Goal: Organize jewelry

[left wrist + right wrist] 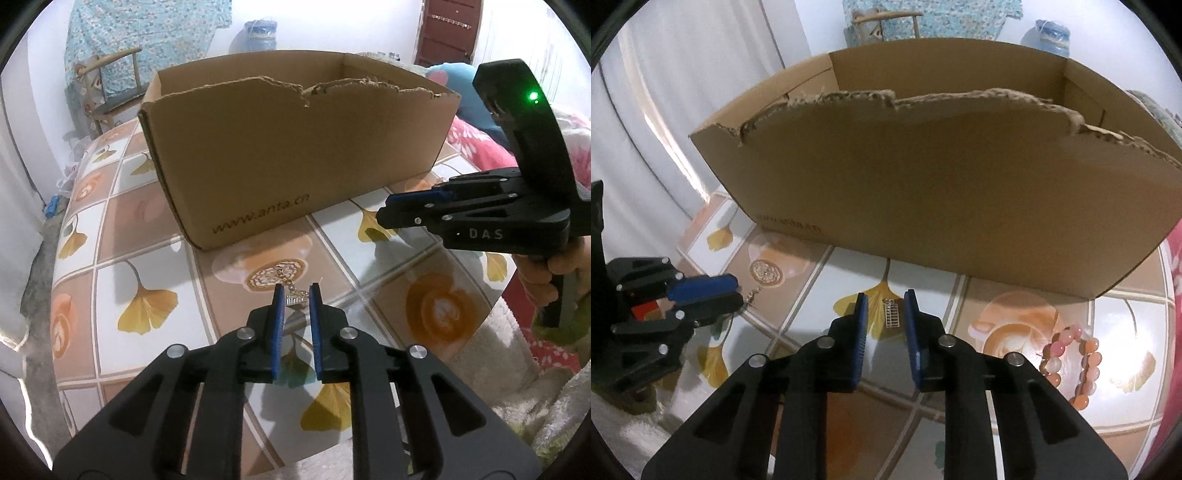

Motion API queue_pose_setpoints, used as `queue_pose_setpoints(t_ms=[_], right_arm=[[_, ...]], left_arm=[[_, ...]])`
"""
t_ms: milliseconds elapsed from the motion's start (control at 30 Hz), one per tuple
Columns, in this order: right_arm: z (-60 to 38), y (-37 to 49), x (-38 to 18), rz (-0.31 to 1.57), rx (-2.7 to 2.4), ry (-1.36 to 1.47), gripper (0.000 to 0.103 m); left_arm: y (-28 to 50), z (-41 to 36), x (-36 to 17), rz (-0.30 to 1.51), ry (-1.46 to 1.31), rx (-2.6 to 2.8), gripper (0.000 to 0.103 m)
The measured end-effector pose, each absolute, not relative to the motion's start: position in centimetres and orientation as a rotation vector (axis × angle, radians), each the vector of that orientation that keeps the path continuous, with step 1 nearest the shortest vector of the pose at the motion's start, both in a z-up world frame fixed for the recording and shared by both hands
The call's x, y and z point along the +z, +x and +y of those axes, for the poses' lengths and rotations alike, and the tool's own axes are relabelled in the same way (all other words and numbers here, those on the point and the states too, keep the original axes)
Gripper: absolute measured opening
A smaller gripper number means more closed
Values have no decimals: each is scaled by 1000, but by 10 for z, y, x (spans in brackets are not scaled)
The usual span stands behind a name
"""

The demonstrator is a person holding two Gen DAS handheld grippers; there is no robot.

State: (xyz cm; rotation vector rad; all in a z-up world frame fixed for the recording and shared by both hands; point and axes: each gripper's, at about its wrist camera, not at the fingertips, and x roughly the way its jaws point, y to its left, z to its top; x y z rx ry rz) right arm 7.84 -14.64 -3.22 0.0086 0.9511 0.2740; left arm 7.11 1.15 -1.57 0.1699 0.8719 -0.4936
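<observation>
A small silver charm on a short chain (295,296) lies on the patterned tablecloth between the tips of my left gripper (297,291); the blue pads stand slightly apart and I see no squeeze on it. In the right wrist view a second silver charm, shaped like a tiny abacus (892,314), lies between the tips of my right gripper (886,299), with a gap on each side. A bracelet of pink and orange beads (1071,365) rests on the table to the right. My left gripper (737,291) shows at the left edge, its charm's chain (752,296) at its tip.
An open cardboard box (295,158) with a torn front rim stands just beyond both grippers. My right gripper (384,210), held by a hand (543,269), hovers near the box's right corner. A wooden chair (110,85) and a water jug (260,35) stand behind; pink fabric (476,144) lies at the right.
</observation>
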Motion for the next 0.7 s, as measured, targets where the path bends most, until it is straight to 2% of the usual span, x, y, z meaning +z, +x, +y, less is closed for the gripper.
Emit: queue_pose_setpoints(t_ms=[133,167,200,467,600,700], right_arm=[[-140,81,-34,963,256,-47,12],[-138,81,-34,965,255,-56,6],[-137,82,-35,968,262,-57,5],[-122,81,-38,968,304,-52,5],[-114,74,-38,971,333,-32,5],[-115,67,-38,971,342,-20,5]], left_arm=[[71,14,-16,862,167,-495,17],[71,15,-16,858,169,-495,17],[70,16,-16,853,170,-495,17],[68,24,-12,844,160,-511,18],[67,24,-11,841,196,-540,24],[67,24,-12,818,216,-581,25]])
